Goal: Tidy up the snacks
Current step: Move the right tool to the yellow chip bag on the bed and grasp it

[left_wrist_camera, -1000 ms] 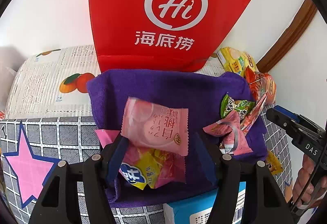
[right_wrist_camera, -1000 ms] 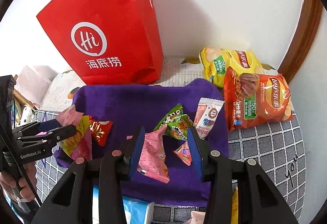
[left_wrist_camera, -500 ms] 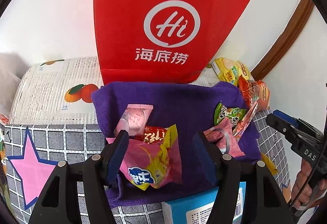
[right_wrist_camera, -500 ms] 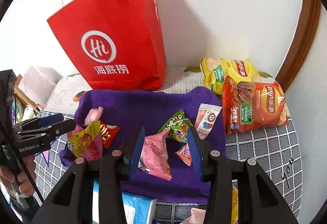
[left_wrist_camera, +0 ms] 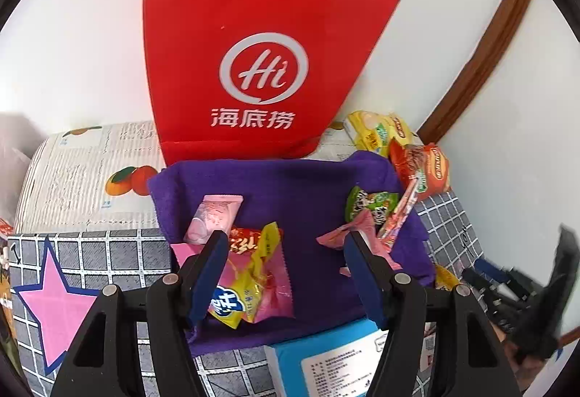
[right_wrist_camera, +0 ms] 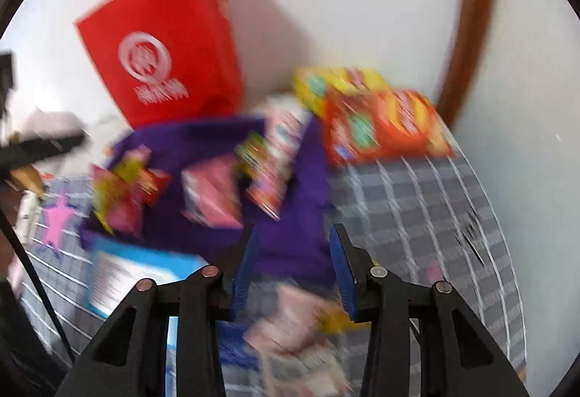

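Left gripper hung part-open, empty, over the pink-yellow packet. Right gripper narrowing, empty, view blurred; its sweep risked knocking packets off the purple cloth.

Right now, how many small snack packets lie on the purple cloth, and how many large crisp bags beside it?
Small packets on the purple cloth: 6 seen (pale pink packet, red packet, pink-and-yellow packet, green packet, pink packet, red-and-white slim packet)
Large crisp bags: 2 (yellow bag, orange-red bag)
Total: 8; a gripper finger may hide more.
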`<state>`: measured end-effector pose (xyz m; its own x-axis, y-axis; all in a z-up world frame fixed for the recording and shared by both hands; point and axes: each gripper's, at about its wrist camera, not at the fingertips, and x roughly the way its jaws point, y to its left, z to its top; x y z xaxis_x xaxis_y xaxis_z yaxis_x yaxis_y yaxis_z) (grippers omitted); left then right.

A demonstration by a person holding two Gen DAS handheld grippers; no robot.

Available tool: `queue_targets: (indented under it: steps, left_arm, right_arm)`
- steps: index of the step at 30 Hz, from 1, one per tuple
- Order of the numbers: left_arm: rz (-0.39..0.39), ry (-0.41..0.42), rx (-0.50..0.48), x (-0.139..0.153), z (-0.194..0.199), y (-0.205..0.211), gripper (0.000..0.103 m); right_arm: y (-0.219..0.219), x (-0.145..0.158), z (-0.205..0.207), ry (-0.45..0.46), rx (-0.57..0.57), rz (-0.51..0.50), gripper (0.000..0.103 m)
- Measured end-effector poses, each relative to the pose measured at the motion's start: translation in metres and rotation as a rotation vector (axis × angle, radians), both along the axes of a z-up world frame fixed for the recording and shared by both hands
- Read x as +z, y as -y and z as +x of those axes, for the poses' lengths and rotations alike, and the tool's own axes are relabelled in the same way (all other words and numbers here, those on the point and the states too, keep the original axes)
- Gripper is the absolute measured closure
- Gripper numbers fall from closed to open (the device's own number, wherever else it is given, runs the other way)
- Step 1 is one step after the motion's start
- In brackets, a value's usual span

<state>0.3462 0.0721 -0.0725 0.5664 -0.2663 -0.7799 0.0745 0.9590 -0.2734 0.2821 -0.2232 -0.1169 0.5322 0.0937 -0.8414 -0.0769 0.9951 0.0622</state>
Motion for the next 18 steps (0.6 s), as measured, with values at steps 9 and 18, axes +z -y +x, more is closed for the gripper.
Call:
queue_targets:
  steps: [9, 18]
  left_arm:
    - [0.006, 0.022, -0.034, 0.009, -0.008, 0.011, 0.039]
    - [0.004, 0.019, -0.024, 0.01, -0.008, 0.008, 0.039]
  right_arm:
    - [0.033, -0.048, -0.021, -0.043, -0.078, -0.031, 0.05]
    - [0.021, -0.088, -0.009, -0.048, -0.097, -0.233, 0.044]
